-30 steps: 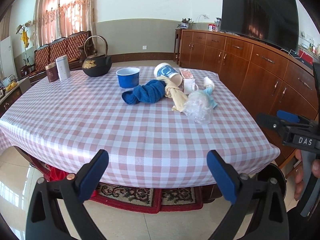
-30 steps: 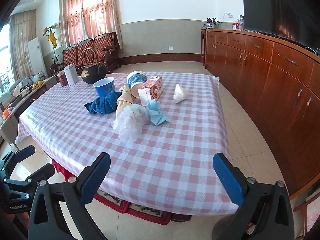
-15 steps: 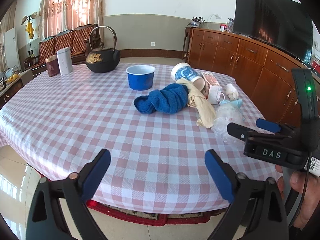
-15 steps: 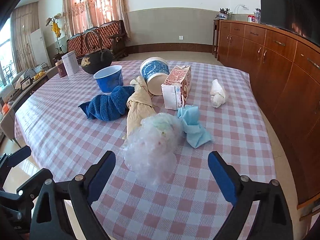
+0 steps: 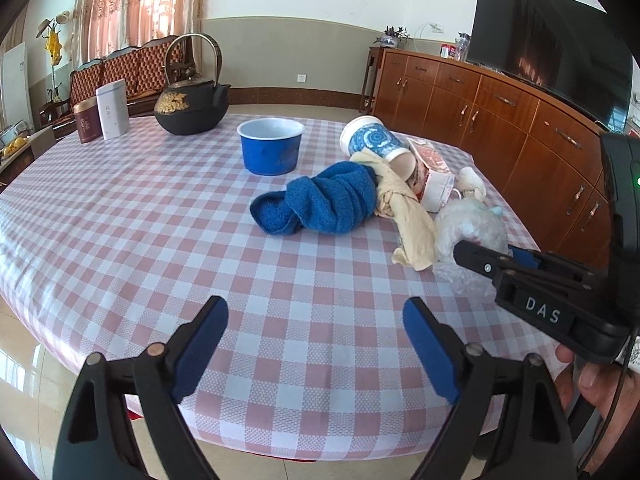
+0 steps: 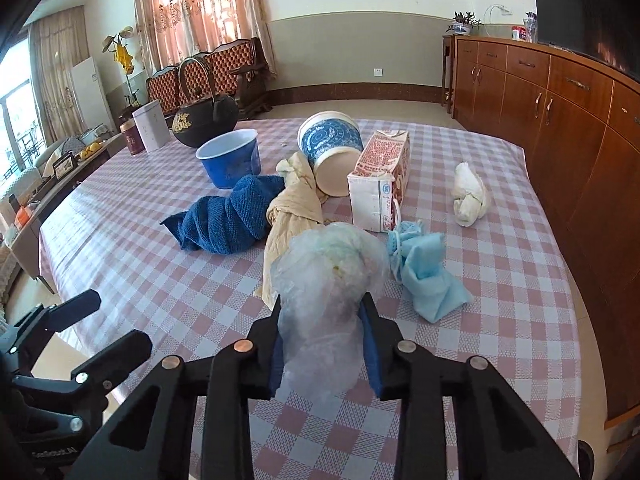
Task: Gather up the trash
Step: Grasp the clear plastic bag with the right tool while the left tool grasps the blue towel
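The right gripper [image 6: 324, 350] pinches the crumpled plastic bag [image 6: 332, 264] (flimsy, slippery); lifted, it may slide free. The left gripper [image 5: 316, 344] fingers gape, empty.

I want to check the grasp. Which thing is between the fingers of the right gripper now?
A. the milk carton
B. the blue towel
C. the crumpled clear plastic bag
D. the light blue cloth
C: in the right wrist view the right gripper has its fingers pressed on both sides of the crumpled clear plastic bag.
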### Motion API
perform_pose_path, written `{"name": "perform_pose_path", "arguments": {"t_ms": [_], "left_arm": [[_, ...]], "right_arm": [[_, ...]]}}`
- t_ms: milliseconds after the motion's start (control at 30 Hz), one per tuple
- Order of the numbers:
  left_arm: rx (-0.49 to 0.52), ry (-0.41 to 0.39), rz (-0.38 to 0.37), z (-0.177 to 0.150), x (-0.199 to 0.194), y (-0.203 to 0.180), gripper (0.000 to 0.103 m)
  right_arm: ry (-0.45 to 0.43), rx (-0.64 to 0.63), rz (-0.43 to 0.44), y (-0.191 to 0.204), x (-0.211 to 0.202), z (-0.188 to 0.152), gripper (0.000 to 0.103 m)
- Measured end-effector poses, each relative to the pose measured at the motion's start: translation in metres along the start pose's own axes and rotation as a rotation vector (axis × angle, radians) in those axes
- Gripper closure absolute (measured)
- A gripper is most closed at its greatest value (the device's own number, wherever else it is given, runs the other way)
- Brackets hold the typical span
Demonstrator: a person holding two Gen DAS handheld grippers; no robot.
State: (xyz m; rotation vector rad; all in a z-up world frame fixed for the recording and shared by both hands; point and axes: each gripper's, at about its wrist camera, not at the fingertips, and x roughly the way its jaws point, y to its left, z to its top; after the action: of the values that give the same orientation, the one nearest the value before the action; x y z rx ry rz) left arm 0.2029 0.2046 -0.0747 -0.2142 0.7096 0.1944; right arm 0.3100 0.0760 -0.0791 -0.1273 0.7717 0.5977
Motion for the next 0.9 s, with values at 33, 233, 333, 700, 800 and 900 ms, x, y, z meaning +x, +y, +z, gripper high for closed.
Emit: {"name": "perform_pose_path", "arguments": {"t_ms": [33,233,333,700,800,900], "left_arm": [[0.001,0.001,-0.003,0.001,0.000,-0.002,0.015],[0.015,-0.019,-0.012,0.009,-0.004,-0.013,0.015],[0.020,-0.024,-0.006,0.018,0.000,-0.014,0.015],[0.104,0.096,0.026,0.062,0.072,-0.004,0.015],[0.121,0.138,0.017,0.070,0.091,-0.006,0.015],[0.130,0.167,-0.001,0.073,0.105,-0.008,0.024]], "right_arm": [[-0.012,-0.003,0.001,0.000,-0.005,0.002,0.069],[-0.103,0.001,0.003,-0.005,-0.037,0.020,0.069],[-0.129,0.003,-0.035,-0.015,-0.045,0.029,0.069],[-0.074,0.081,-0.117,-0.072,-0.013,0.053,0.069],[-0.042,0.089,-0.133,-0.078,0.001,0.056,0.069],[-0.028,0.103,-0.137,-0.084,0.009,0.057,0.069]]}}
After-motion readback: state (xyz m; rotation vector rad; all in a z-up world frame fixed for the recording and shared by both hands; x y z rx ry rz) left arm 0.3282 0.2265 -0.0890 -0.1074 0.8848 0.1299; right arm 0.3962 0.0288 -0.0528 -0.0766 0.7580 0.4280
